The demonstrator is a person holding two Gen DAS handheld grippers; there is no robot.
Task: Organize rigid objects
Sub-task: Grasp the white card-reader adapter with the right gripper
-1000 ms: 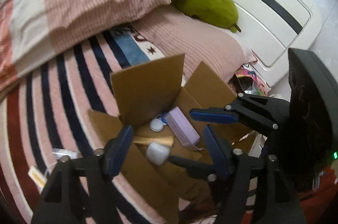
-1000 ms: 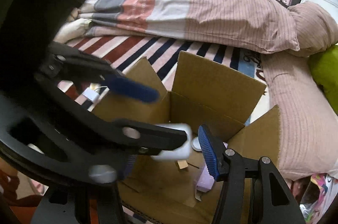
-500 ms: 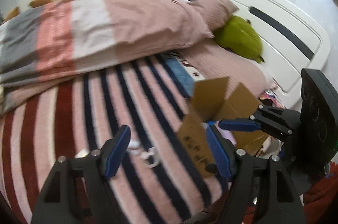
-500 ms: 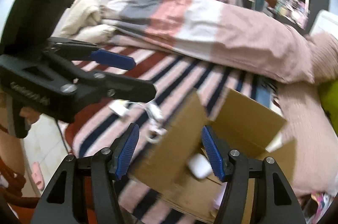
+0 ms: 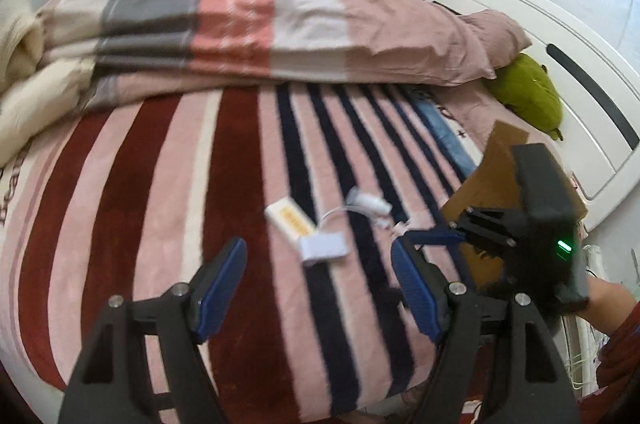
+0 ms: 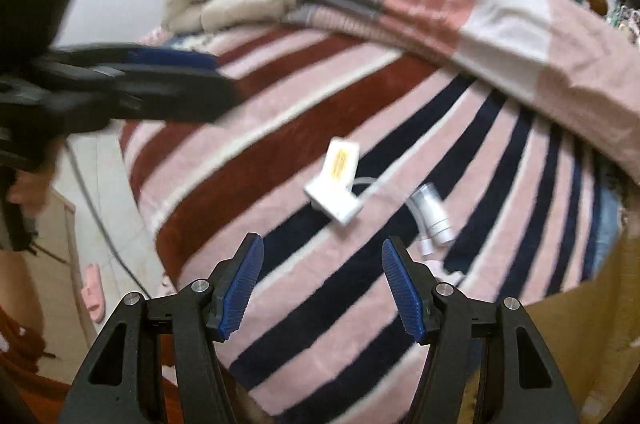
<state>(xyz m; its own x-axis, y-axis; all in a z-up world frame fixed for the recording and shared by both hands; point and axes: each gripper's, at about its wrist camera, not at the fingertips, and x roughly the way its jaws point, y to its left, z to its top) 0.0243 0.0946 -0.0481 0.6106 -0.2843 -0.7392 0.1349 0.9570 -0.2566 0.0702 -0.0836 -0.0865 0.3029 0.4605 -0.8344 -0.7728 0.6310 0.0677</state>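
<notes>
On the striped blanket lie a white box with a yellow label (image 5: 289, 219), a white flat block (image 5: 323, 247) and a white cylinder with a thin cable (image 5: 368, 203). They also show in the right wrist view: the box (image 6: 340, 160), the block (image 6: 334, 202), the cylinder (image 6: 434, 215). My left gripper (image 5: 318, 284) is open and empty, just short of the block. My right gripper (image 6: 322, 282) is open and empty, below the block. The cardboard box (image 5: 496, 168) stands at the right, partly hidden by the right gripper's body.
A folded striped duvet (image 5: 240, 8) lies across the far side of the bed. A green plush (image 5: 528, 92) and a pink pillow (image 5: 488, 36) sit by the white headboard (image 5: 568, 36). The bed's edge and floor (image 6: 100, 192) are at left in the right wrist view.
Both grippers have swung left, away from the cardboard box, to face the small white items on the blanket. The white item seen at the box a second ago is now out of view.
</notes>
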